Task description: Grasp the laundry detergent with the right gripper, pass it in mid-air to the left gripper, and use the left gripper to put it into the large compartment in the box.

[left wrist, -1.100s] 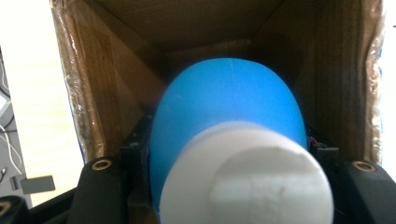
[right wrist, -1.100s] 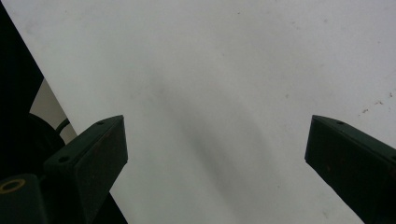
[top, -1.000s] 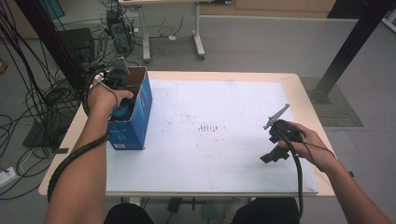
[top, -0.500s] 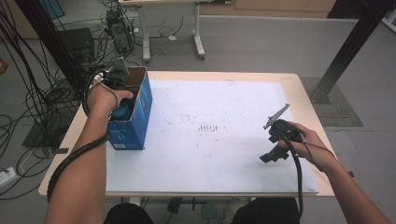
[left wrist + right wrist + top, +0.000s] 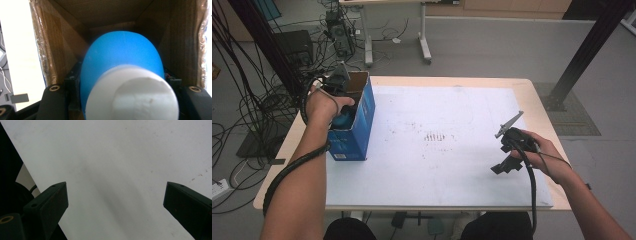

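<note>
L gripper [image 5: 343,100] is down inside the box [image 5: 362,127], clenched on a blue bottle [image 5: 120,65] w/ white cap [image 5: 132,95] — prob. mid-placing or lifting out, can't tell which. R gripper [image 5: 115,205] released, hovering over desk [image 5: 452,100] — idle. Next: keep bottle off the box walls.

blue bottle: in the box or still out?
In. The left gripper view shows the blue bottle with brown cardboard walls of the box around it; the high view has the left gripper reaching into the box's open top.
</note>
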{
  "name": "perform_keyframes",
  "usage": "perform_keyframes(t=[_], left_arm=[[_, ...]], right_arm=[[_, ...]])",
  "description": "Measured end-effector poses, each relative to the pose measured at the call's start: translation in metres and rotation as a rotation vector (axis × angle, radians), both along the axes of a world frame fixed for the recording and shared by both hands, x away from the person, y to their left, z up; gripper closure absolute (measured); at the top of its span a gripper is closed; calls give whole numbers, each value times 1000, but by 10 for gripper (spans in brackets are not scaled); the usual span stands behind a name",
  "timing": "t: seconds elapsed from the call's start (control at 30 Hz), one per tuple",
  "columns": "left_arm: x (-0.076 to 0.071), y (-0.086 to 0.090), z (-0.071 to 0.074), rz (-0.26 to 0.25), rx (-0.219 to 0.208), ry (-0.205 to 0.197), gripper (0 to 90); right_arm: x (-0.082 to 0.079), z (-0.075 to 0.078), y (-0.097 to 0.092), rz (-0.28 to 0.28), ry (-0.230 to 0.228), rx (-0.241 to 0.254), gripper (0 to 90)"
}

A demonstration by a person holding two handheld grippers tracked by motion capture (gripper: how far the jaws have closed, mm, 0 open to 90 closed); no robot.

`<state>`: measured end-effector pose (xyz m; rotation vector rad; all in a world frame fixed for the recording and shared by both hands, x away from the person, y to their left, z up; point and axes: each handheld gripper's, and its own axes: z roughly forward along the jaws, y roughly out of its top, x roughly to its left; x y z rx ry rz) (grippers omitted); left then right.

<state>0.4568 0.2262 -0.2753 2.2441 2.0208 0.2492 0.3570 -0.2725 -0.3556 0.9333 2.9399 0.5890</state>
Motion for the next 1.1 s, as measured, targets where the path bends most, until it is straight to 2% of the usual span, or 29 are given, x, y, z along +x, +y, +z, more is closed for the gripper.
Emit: perform_keyframes(t=[0.4,1.1], left_arm=[[-1,2,0,9,-10,-2,375],[0,0,0,6,-3,-2,375]], right_arm=[[-1,0,-2,-2,-2,1,57],[0,1,-2,-3,-1,7,57]])
